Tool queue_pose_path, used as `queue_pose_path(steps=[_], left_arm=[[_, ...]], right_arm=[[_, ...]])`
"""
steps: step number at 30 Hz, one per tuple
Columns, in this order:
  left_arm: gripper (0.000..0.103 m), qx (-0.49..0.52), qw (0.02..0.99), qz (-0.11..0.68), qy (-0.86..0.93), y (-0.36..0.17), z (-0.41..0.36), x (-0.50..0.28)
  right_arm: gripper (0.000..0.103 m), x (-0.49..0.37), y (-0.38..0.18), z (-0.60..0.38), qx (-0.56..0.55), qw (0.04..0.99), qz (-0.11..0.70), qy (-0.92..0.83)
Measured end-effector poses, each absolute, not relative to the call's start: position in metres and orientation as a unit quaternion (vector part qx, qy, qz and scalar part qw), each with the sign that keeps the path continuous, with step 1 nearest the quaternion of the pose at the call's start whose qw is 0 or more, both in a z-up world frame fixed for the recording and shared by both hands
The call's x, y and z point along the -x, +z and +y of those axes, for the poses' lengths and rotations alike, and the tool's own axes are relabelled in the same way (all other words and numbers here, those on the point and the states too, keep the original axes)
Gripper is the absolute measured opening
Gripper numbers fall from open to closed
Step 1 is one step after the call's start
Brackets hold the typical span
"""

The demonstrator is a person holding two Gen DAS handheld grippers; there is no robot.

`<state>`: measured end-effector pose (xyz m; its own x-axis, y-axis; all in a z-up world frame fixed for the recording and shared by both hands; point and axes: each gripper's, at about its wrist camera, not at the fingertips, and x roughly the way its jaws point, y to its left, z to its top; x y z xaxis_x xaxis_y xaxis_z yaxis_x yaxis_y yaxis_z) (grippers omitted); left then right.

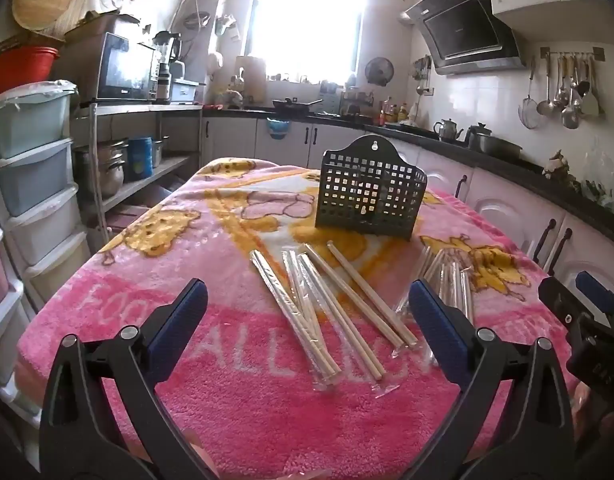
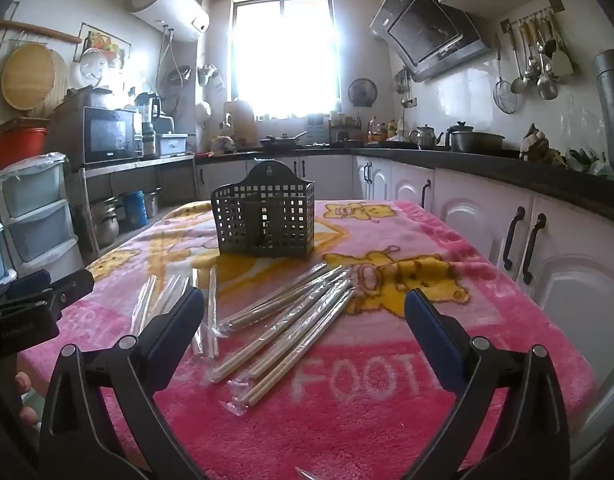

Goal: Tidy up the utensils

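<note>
Blown-out daylight from the window (image 1: 307, 20) glares; fisheye edges curve, corners dark.

Each claw (image 1: 307, 304) (image 2: 305, 312) has black plastic arms, blue pads and silver rivets.

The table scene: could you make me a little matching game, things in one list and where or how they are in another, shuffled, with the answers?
Things
1. black perforated utensil holder
2. wrapped chopsticks
3. left gripper
4. ladles and strainer

Places or states
A. hanging from a rail on the tiled wall
B. lying loose on the pink blanket
C. standing upright on the table behind the loose chopsticks
D. jaws wide open, nothing between them

Pairs: 1-C, 2-B, 3-D, 4-A
</note>
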<state>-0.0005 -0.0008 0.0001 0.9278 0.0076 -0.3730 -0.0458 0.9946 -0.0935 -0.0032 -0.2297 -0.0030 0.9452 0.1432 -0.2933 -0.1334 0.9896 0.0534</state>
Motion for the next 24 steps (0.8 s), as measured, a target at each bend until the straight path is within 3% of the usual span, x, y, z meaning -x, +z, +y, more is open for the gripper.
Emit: queue_pose_path(steps=[24], left_arm=[[0.092,0.058,0.980,0.189,0.014,-0.0011,-0.0005,-0.0017]], right_arm=[[0.097,-0.0001,-0.0028,-0.2315,-0.023,0.986,0.150,0.069]])
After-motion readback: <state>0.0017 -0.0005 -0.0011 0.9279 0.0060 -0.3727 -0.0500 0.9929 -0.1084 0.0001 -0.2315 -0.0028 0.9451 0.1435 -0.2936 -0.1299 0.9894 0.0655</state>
